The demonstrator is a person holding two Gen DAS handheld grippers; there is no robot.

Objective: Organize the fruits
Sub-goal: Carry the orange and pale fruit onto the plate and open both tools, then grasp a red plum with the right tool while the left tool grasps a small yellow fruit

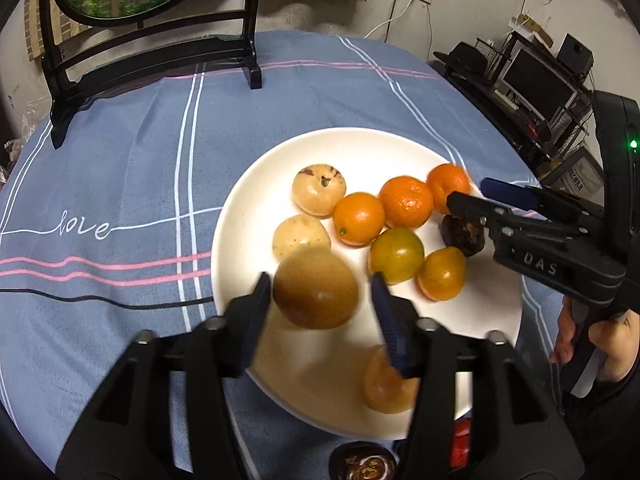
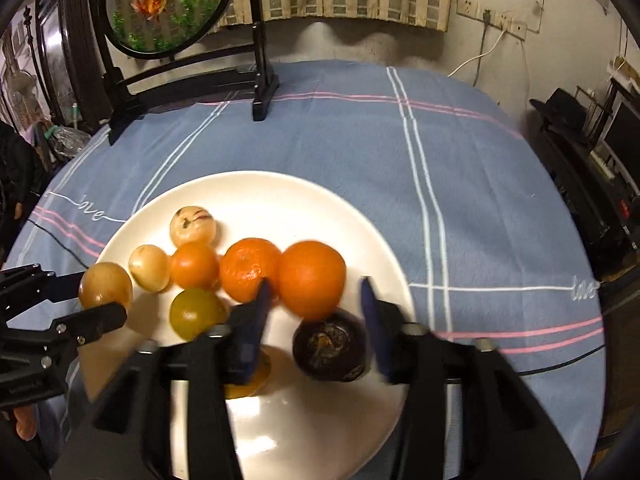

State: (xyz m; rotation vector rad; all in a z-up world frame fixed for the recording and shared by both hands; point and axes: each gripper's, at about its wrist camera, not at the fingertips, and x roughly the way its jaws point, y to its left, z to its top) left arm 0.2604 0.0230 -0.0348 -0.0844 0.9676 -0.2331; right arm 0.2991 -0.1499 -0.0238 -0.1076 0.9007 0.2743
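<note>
White plate [image 1: 344, 148] sits on a table under a blue striped cloth [image 1: 132, 168], fruit clustered on it. Left gripper [image 1: 320, 304] hangs over the plate's near-left part, jaws released, a brownish-yellow round fruit [image 1: 316, 288] between the blue pads with gaps on both sides, blurred, can't tell if it rests on the plate. Right gripper [image 2: 316, 312] is over the right side of the cluster, jaws apart too, a bright orange [image 2: 312, 276] and a dark purple-brown fruit [image 2: 330, 344] between its fingers, pads not pressing either. Also on the plate: two pale spotted fruits [image 1: 319, 189], more oranges [image 1: 359, 219], a greenish-yellow citrus [image 1: 396, 255] in the middle. A hand [image 1: 608, 344] grips the right tool's handle. Black wooden stand with a round painted panel [image 2: 168, 4] at the table's far edge
</note>
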